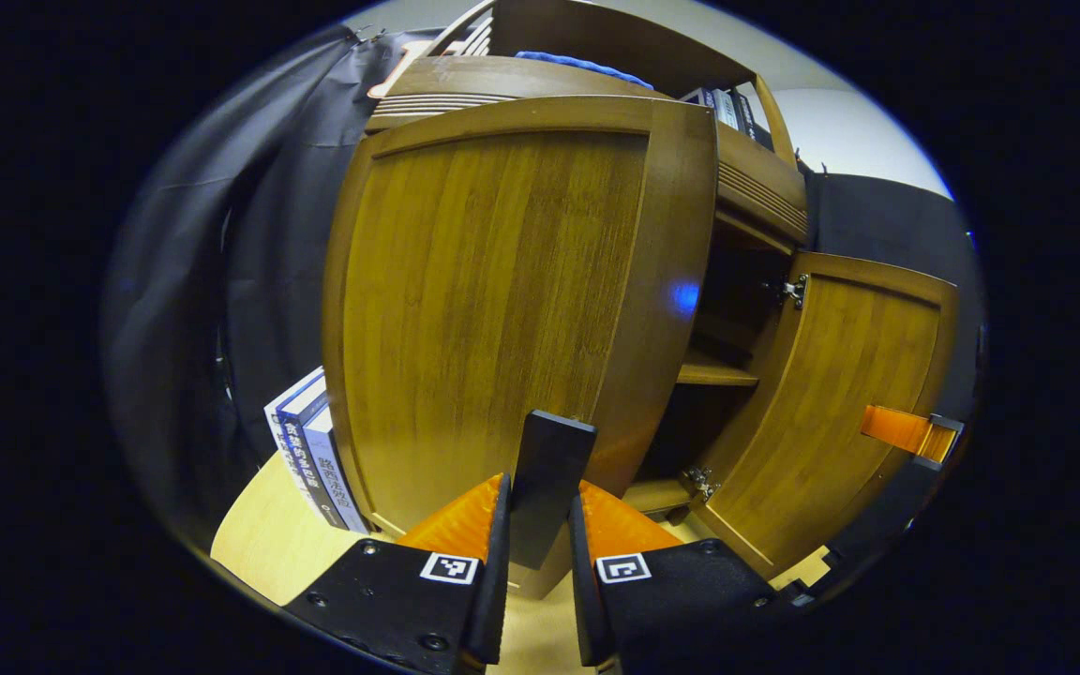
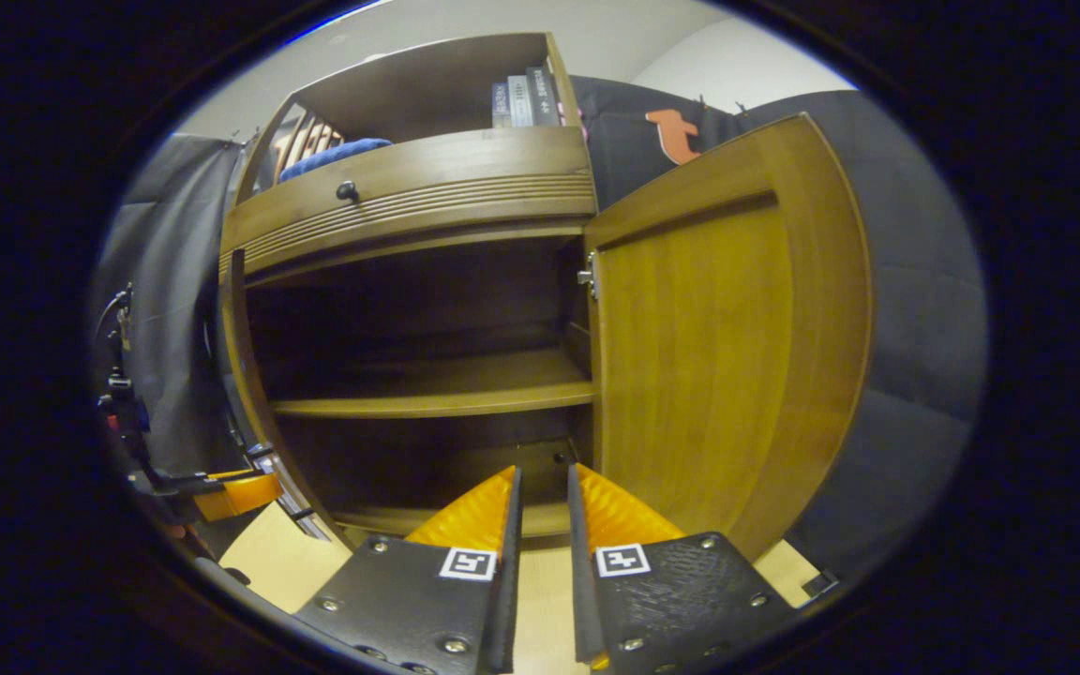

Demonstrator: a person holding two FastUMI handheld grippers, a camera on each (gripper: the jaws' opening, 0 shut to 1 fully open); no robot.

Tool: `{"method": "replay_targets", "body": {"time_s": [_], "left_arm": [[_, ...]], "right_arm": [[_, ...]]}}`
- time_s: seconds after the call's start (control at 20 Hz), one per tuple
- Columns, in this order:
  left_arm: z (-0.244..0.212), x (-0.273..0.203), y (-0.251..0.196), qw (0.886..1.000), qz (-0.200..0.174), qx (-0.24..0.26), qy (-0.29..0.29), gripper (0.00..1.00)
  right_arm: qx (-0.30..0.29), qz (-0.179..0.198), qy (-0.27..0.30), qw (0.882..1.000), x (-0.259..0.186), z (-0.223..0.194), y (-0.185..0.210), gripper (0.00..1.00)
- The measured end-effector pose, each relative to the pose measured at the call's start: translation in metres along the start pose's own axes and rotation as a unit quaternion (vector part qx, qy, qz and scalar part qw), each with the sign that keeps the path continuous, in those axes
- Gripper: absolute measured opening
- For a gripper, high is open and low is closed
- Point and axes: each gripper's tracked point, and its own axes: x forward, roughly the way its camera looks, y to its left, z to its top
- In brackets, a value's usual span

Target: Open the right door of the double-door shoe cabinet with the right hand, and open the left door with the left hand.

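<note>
The shoe cabinet's left door [image 1: 484,281] is swung partly out toward me in the left gripper view. My left gripper [image 1: 542,487] is shut on its dark flat handle [image 1: 554,450]. The right door [image 1: 849,394] stands wide open with its inner face showing, and the right gripper [image 1: 910,433] is by its free edge. In the right gripper view, my right gripper [image 2: 543,483] points into the open cabinet with a narrow gap and nothing between its fingers. The right door [image 2: 718,347] hangs open to its right. The left gripper [image 2: 235,494] is low at the left.
Inside the cabinet is a wooden shelf [image 2: 427,398]. A drawer with a dark knob [image 2: 347,191] runs above the opening, with books [image 2: 526,98] and a blue cloth [image 2: 334,152] higher up. More books [image 1: 315,450] lean beside the cabinet on the pale wood floor [image 1: 268,544].
</note>
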Motion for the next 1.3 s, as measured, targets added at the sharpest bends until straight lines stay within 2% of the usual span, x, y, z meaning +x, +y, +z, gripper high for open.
{"method": "replay_targets", "body": {"time_s": [0.45, 0.95, 1.0, 1.05, 1.3], "left_arm": [[-0.005, -0.028, 0.015, 0.997, 0.061, -0.054, -0.016, 0.29], [-0.007, -0.056, 0.035, 0.993, 0.109, -0.049, -0.023, 0.19], [-0.007, -0.060, 0.037, 0.992, 0.113, -0.049, -0.024, 0.21], [-0.006, -0.062, 0.040, 0.992, 0.117, -0.051, -0.025, 0.17], [-0.006, -0.079, 0.059, 0.988, 0.140, -0.057, -0.029, 0.15]], "right_arm": [[-0.008, 0.050, 0.016, 0.999, 0.009, -0.009, 0.012, 0.24], [-0.006, 0.068, 0.026, 0.997, 0.007, -0.014, 0.014, 0.24], [-0.004, 0.070, 0.027, 0.997, 0.008, -0.014, 0.016, 0.24], [-0.004, 0.072, 0.026, 0.997, 0.008, -0.015, 0.018, 0.24], [-0.005, 0.086, 0.029, 0.996, 0.006, -0.018, 0.029, 0.24]]}}
